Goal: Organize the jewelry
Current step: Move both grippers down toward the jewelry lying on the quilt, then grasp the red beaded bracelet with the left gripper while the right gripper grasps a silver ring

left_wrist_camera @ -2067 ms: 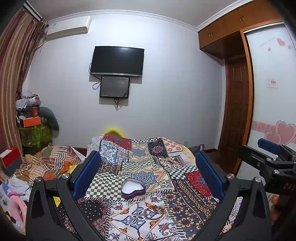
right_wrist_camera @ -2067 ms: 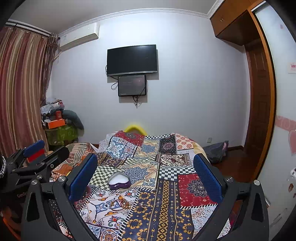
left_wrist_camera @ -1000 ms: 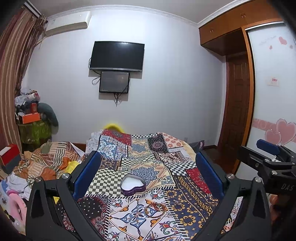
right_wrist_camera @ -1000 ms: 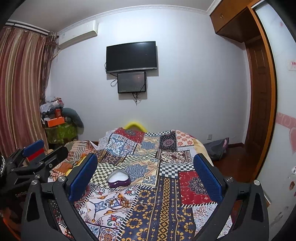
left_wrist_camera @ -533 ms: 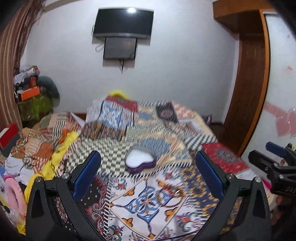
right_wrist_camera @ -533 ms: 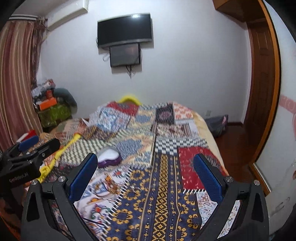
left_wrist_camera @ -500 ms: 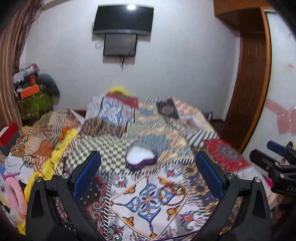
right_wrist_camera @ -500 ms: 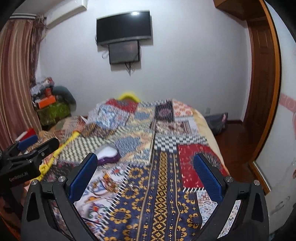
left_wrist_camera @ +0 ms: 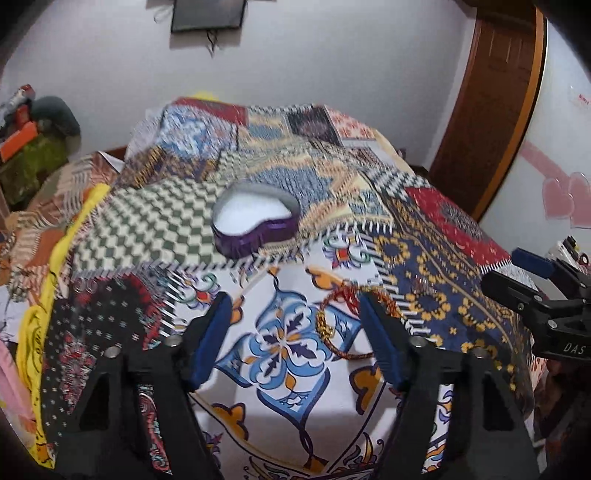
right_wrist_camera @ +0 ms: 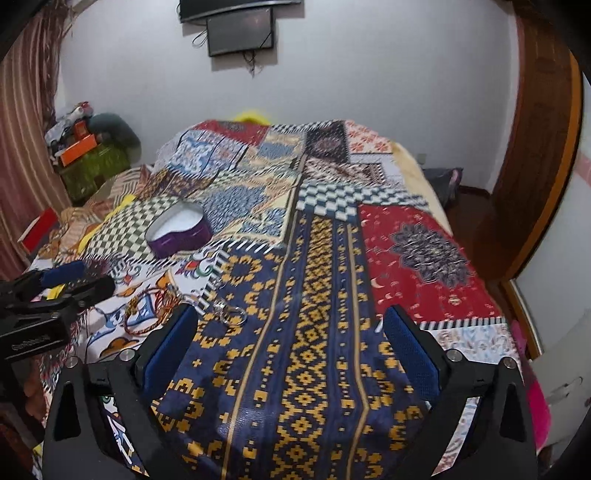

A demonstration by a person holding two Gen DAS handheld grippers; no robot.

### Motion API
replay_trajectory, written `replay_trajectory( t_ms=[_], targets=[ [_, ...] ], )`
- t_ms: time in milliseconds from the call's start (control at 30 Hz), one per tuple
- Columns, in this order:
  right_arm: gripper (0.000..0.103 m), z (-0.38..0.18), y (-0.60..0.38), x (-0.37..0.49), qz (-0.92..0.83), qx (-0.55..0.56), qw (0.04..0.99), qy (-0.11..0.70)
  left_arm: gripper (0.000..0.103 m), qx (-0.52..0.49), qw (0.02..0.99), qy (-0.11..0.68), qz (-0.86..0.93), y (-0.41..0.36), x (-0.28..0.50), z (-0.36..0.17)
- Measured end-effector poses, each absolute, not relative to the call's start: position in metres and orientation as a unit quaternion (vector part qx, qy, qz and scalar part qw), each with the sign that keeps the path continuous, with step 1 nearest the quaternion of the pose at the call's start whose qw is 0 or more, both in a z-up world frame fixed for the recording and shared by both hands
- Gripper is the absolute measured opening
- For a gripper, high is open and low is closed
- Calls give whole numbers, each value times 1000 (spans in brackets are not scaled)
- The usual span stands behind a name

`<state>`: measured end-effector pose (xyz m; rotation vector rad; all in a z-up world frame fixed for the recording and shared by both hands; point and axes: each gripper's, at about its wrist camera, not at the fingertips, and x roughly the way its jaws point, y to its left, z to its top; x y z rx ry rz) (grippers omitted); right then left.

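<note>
A purple heart-shaped box [left_wrist_camera: 255, 221] with a white inside stands open on the patterned bedspread [left_wrist_camera: 280, 384]. A gold and red braided bracelet [left_wrist_camera: 327, 332] lies nearer on the cloth. My left gripper [left_wrist_camera: 295, 332] hangs over it, jaws closing; the bracelet sits between them by the right finger [left_wrist_camera: 380, 339], with no pad pressing on it. In the right wrist view the box [right_wrist_camera: 179, 230] is at the left, and bracelets [right_wrist_camera: 147, 314] and a silver piece [right_wrist_camera: 229, 314] lie beside my right gripper [right_wrist_camera: 290, 350]. Its jaws are closing slightly over bare cloth.
The bedspread [right_wrist_camera: 321, 332] covers the bed. Piled clothes [left_wrist_camera: 40, 236] and a yellow cloth lie along its left side. A wooden door [left_wrist_camera: 480, 110] and a wardrobe with pink hearts [left_wrist_camera: 561, 195] stand to the right. A screen [right_wrist_camera: 240, 31] hangs on the far wall.
Both grippers have sunk toward the bed and tipped downward, so the bedspread fills the views. The left jaws have narrowed a good deal. The bracelets have come into view.
</note>
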<state>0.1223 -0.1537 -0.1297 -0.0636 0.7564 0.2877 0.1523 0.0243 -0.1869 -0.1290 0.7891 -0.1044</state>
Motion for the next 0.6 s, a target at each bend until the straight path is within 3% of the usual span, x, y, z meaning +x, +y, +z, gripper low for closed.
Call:
replay_trajectory(
  t_ms=[333,400,600],
  targets=[
    [68,-145,-122,142,206,-58,892,398,29,-89,905,406,-96,22,169,-204],
    [57,-151,-117,147,215,-61,884,410,28,-90,903,408,-101,21,171,-206],
    [48,-161,-110,156,222,-66,872,432,19,-94,902,409,-104,20,172,-213]
  ],
)
